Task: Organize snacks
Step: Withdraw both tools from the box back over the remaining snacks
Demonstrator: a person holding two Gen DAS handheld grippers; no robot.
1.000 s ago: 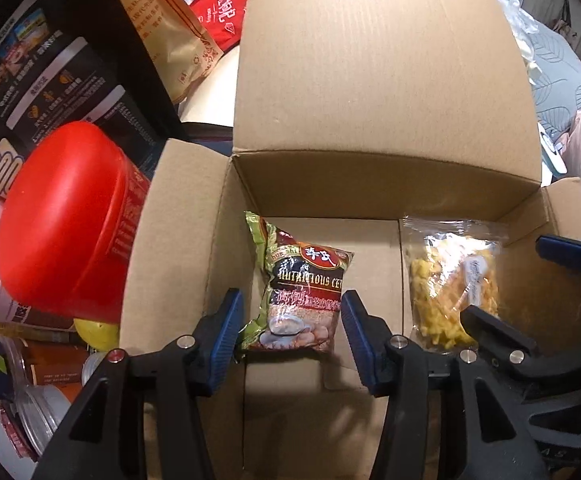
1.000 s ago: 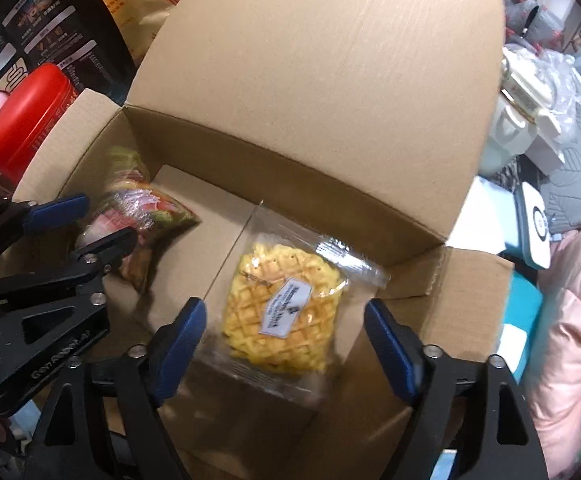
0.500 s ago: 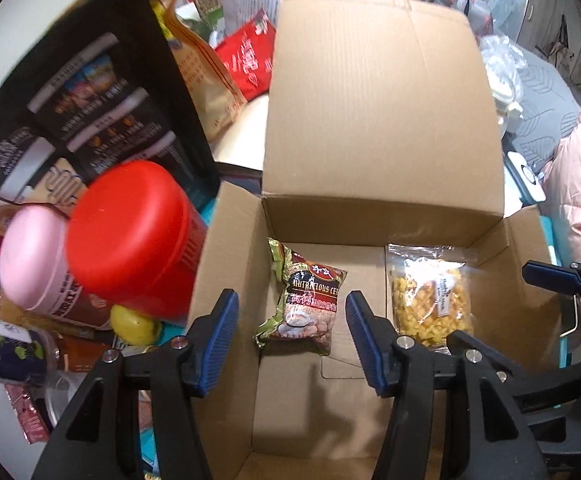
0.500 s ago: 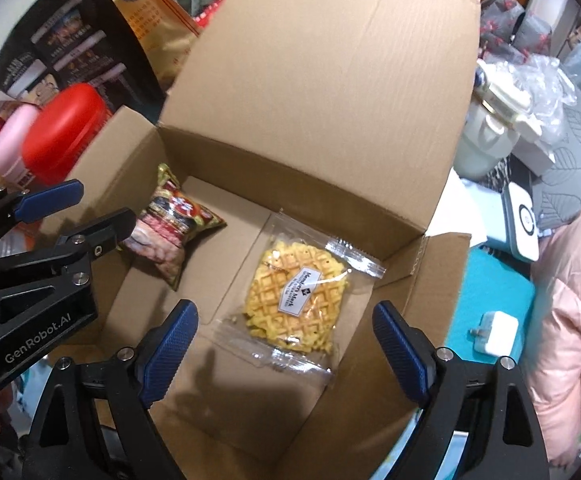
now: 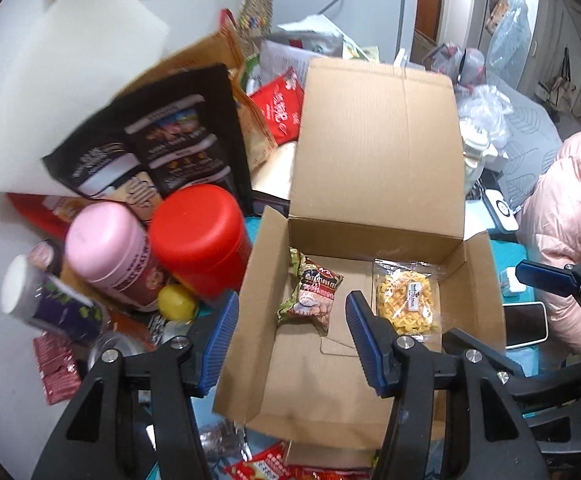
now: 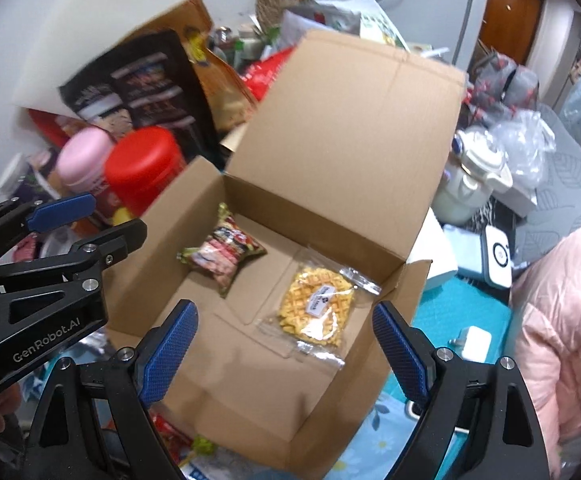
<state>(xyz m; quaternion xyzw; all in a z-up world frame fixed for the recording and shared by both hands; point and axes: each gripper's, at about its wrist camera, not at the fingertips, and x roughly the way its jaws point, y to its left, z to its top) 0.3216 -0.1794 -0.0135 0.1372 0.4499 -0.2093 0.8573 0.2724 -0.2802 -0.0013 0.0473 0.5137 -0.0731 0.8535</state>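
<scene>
I am looking down into an open brown cardboard box (image 5: 374, 376) with its tall back flap standing upright, and I am using it as my landmark. Inside it, on the floor near the back wall, a green-and-red cereal snack packet (image 5: 310, 298) is lying toward the left side, and a clear plastic packet of yellow waffle biscuits (image 5: 406, 306) is lying toward the right side; the two are apart, not touching. I am holding the left tongs (image 5: 288, 338) above the box's front left part, with the blue-padded fingers spread wide on either side of the cereal packet's line and gripping nothing. I am holding the right tongs (image 6: 284, 354) above the box's front right part, opened even wider, also empty, with the waffle packet (image 6: 316, 306) showing between the blue pads (image 6: 168, 350) from the right wrist view. Just left of the box, a round red-lidded canister (image 5: 200, 236) is standing close against the side flap, with a pink-lidded jar (image 5: 106, 244) beside it and a small yellow ball-like thing (image 5: 176, 302) in front. Behind those, a large black snack bag (image 5: 158, 140) is leaning. Right of the box, a pink padded jacket (image 5: 570, 216) is filling the edge, over a teal-covered tabletop (image 6: 466, 312).
</scene>
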